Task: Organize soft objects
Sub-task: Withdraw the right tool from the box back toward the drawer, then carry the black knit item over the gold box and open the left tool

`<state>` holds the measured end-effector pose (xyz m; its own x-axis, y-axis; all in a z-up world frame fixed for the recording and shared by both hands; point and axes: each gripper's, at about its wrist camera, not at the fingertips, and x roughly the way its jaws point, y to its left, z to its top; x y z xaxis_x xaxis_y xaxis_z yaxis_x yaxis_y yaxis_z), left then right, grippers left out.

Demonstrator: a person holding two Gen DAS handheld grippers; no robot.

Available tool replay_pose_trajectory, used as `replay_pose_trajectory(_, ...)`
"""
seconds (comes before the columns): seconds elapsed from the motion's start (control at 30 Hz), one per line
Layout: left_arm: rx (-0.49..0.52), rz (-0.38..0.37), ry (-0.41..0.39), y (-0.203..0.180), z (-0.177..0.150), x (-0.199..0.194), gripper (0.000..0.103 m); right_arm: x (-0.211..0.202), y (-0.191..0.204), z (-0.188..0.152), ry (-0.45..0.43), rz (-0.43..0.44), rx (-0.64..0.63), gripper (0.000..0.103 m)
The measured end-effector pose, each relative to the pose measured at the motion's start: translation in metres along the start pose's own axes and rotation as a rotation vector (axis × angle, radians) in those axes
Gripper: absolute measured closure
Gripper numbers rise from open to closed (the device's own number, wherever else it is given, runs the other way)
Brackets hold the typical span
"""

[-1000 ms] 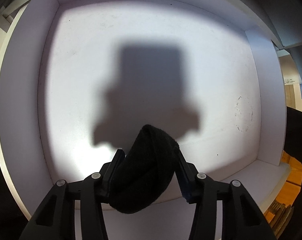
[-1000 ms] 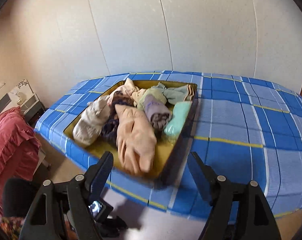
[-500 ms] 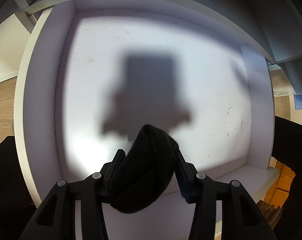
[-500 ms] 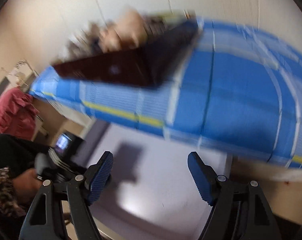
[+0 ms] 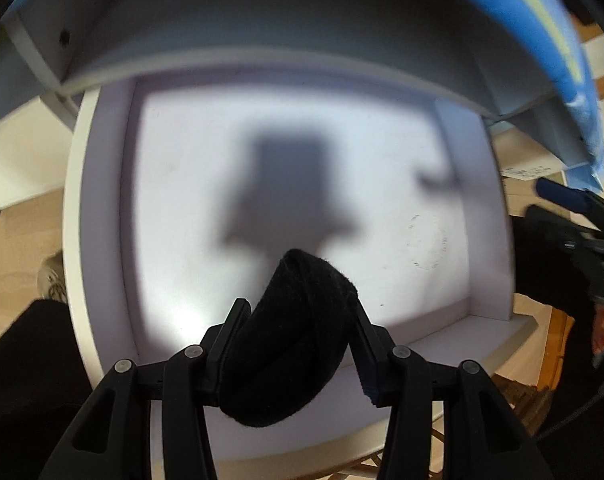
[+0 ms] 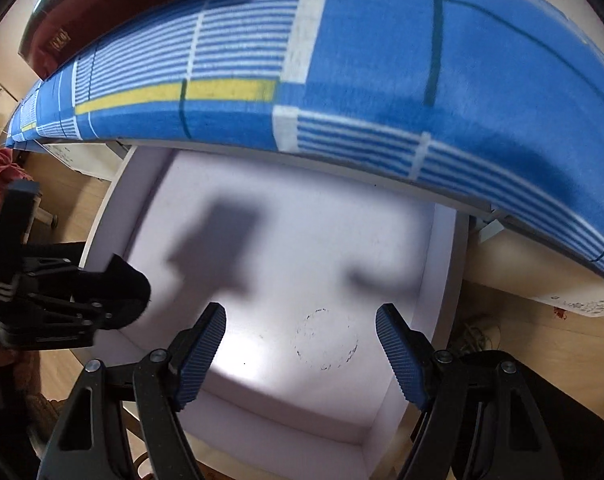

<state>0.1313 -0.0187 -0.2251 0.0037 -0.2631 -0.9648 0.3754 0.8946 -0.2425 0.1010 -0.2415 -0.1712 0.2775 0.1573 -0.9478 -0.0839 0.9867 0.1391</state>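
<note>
Left hand-held gripper (image 5: 298,316) steeply downward (sock (image 5: 290,344) clamped)

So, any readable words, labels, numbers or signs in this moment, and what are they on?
None can be read.
Dark red box on the blue checked cloth: a small gold mark, too blurred to read.
White paper beside the white drawer: faint print, too small to read.
Drawer floor: only a scuffed ring, no text.

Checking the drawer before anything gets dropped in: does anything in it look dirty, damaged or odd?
Only a faint dotted ring mark on the white drawer floor, like a stain left by a round base. The dark shapes are shadows. Nothing lies inside.
</note>
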Motion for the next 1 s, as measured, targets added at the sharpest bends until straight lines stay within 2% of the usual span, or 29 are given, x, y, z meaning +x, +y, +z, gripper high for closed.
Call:
replay_pose_trajectory(0.4, 0.082, -0.007, -0.105, -0.009, -0.003, -0.062, 0.055, 0.0, 0.002, -0.001, 0.007, -0.01, -0.01, 0.025)
replay_pose_trajectory(0.6, 0.114, -0.033, -0.173, -0.016, -0.004, -0.1, 0.055, 0.007, -0.005, -0.001, 0.038, -0.036, 0.018, 0.025)
replay_pose_trajectory(1.0, 0.217, -0.119, -0.366, -0.057, 0.014, -0.21, 0.055, 0.013, -0.011, -0.001, 0.062, -0.052, 0.047, 0.025)
